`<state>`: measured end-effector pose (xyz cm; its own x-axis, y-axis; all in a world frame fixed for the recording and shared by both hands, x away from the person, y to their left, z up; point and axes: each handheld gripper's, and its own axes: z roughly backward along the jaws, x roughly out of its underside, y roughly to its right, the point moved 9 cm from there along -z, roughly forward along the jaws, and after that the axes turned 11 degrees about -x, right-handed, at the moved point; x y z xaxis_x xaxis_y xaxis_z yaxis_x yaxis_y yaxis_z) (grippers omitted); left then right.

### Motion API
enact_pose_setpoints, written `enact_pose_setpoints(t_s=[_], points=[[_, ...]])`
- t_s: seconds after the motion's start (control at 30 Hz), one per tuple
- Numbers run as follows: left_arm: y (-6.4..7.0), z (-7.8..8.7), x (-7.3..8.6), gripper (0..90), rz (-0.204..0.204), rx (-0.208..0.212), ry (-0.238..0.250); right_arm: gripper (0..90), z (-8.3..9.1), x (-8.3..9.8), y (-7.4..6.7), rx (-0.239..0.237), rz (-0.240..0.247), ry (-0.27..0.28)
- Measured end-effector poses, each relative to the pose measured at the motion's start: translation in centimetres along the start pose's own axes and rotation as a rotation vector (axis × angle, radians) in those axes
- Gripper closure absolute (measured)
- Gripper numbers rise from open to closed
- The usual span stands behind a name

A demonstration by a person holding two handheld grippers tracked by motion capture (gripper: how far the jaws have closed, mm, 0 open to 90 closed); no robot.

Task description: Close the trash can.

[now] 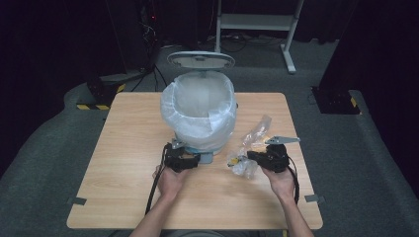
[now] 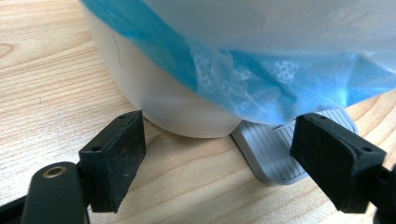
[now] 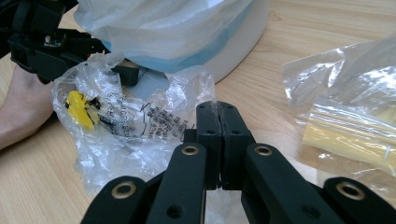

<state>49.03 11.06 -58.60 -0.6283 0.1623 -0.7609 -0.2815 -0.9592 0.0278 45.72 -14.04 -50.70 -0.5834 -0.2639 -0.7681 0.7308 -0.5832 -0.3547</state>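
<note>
Wrapper: crumpled clear plastic wrapper with black print and a yellow piece inside (image 3: 116, 126), lying on the light wooden table (image 1: 128, 163) just in front of the bin, between the two hands.
Right gripper (image 3: 217, 112): jaws pressed together, pinching an edge of the wrapper film.
Left gripper (image 2: 219, 149): jaws wide apart, nothing between the pads; they flank the grey ribbed pedal (image 2: 275, 149) at the bin's foot.
Bin: white round pedal bin lined with a pale blue bag (image 1: 200, 111), lid up, mid-table.
Second packet: clear bag holding a pale yellow strip (image 3: 345, 130), right of the wrapper, well inside the table's right edge.
Open room: bare wood left of the bin and along the near edge.
</note>
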Motion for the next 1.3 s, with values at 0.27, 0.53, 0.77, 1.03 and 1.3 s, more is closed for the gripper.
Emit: enact_pose_setpoints(t_s=[0.27,0.53,0.77,1.03,1.3], points=[[0.0,0.0,0.0,17.8,0.0,0.0,0.0,88.9,0.9,-0.6,0.0,0.006,-0.002,0.017],[0.0,0.0,0.0,17.9,0.0,0.0,0.0,88.9,1.7,-0.6,0.4,0.018,-0.007,0.035],[0.0,0.0,0.0,17.9,0.0,0.0,0.0,89.0,2.2,-1.0,0.3,0.022,-0.004,0.041],[0.0,0.0,0.0,17.9,0.0,0.0,0.0,89.3,2.8,-1.8,0.1,0.03,0.018,0.042],[0.0,0.0,0.0,17.9,-0.001,0.0,0.0,89.4,3.4,-2.6,-0.1,0.023,0.026,0.065]])
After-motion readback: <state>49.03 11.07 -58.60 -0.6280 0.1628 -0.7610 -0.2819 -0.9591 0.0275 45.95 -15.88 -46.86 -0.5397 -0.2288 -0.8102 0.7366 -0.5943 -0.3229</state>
